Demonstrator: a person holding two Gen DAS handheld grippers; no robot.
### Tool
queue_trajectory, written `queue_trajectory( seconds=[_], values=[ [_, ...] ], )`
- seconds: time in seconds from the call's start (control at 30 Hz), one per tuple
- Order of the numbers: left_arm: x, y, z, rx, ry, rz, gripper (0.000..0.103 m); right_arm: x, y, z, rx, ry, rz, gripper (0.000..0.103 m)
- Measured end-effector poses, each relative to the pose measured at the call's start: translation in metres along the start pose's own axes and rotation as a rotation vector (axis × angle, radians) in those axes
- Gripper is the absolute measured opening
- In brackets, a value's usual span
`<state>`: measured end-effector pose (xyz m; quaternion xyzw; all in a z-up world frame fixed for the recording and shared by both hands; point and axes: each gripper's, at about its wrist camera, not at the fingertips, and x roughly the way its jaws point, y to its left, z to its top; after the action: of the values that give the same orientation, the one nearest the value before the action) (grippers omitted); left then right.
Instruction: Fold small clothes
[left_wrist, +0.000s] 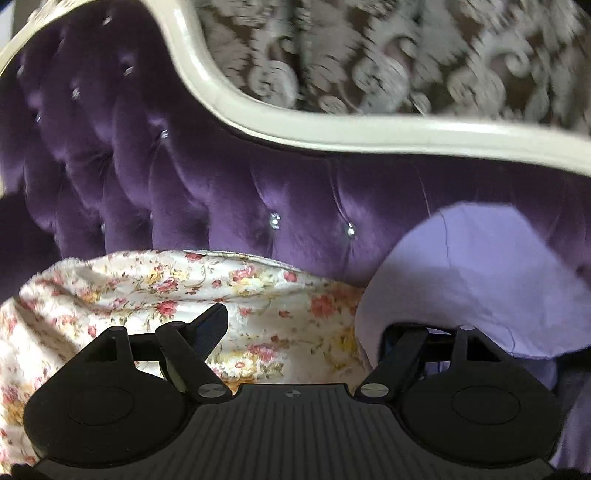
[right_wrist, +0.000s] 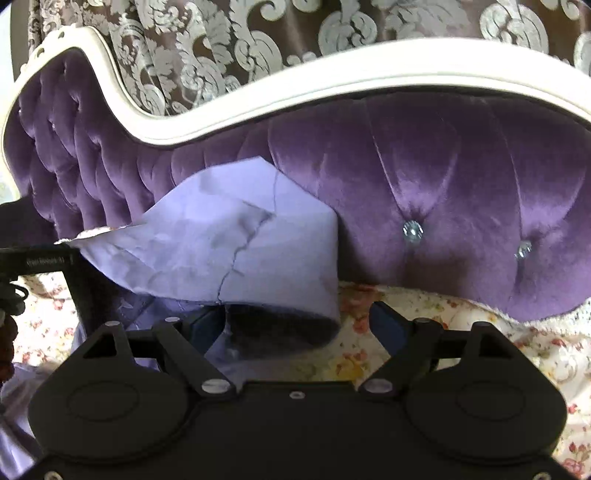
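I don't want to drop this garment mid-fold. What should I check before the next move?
1. Left hand-held gripper jaws apart: ok.
2. Right hand-held gripper jaws apart: ok.
3. Lavender cloth pinched by either: not ok, it only drapes over one finger of each.
4. Cloth lying flat: not ok, raised and creased.
5. Floral cover under the cloth to lay it on: ok.
6. Cloth's lower edge: cannot tell, hidden behind the gripper bodies.
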<state>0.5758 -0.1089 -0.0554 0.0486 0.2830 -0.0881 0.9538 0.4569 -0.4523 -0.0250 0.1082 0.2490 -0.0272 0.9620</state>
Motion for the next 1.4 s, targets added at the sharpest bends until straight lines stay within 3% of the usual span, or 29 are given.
queue_trajectory(
  seconds=[0.07, 0.1, 0.2, 0.3, 0.33, 0.53, 0.6, 0.73, 0.83, 0.97, 1.07, 1.17, 1.27, 1.3, 1.33, 1.4],
  values=[
    [-0.004, 0.003, 0.001, 0.002, -0.014, -0.004, 0.077, 0.000, 0.005, 0.004, -0.018, -0.018, -0.003, 0.086],
    [-0.006, 0.002, 0.001, 0.011, -0.025, -0.006, 0.077, -0.001, 0.007, 0.006, -0.033, -0.026, 0.001, 0.076],
    [-0.007, 0.004, -0.004, -0.004, -0.023, -0.005, 0.077, 0.003, 0.011, 0.012, -0.073, 0.010, -0.010, 0.016],
    [0.007, 0.020, -0.011, -0.096, 0.036, -0.016, 0.077, 0.002, -0.008, 0.016, -0.008, 0.008, -0.106, 0.023],
    [0.011, 0.024, -0.014, -0.118, 0.055, -0.022, 0.077, 0.003, -0.017, 0.014, 0.021, 0.016, -0.112, 0.038],
    [0.029, 0.024, -0.032, -0.079, 0.173, 0.009, 0.078, 0.022, -0.023, -0.003, -0.014, 0.136, -0.112, 0.041],
    [0.021, 0.030, -0.033, -0.081, 0.161, -0.026, 0.078, 0.021, -0.031, -0.007, 0.013, 0.167, -0.068, 0.042],
    [-0.008, 0.043, -0.024, -0.013, 0.148, -0.150, 0.077, -0.007, -0.043, -0.005, 0.002, 0.134, 0.015, 0.063],
    [-0.034, 0.055, -0.020, 0.031, 0.134, -0.210, 0.077, -0.035, -0.051, -0.002, 0.015, 0.116, 0.071, 0.071],
    [-0.056, 0.062, -0.012, -0.014, 0.069, -0.185, 0.077, -0.055, -0.050, 0.010, 0.040, 0.041, 0.113, 0.071],
    [-0.057, 0.055, -0.005, -0.091, 0.020, -0.178, 0.077, -0.041, -0.036, 0.022, 0.052, 0.008, 0.124, 0.071],
    [-0.045, 0.035, 0.001, -0.083, 0.034, -0.181, 0.077, -0.022, -0.018, 0.029, 0.040, 0.016, 0.130, 0.070],
    [-0.025, 0.011, -0.007, -0.010, 0.082, -0.179, 0.077, -0.004, -0.006, 0.026, 0.038, 0.039, 0.124, 0.045],
    [-0.017, 0.007, -0.011, 0.019, 0.107, -0.163, 0.077, 0.005, -0.004, 0.023, 0.035, 0.058, 0.102, 0.030],
    [-0.009, 0.002, -0.017, 0.042, 0.135, -0.132, 0.077, 0.011, -0.003, 0.019, 0.032, 0.082, 0.078, 0.023],
    [0.007, 0.004, -0.030, 0.024, 0.194, -0.106, 0.079, 0.026, -0.007, 0.009, 0.033, 0.141, 0.041, 0.023]
  ],
)
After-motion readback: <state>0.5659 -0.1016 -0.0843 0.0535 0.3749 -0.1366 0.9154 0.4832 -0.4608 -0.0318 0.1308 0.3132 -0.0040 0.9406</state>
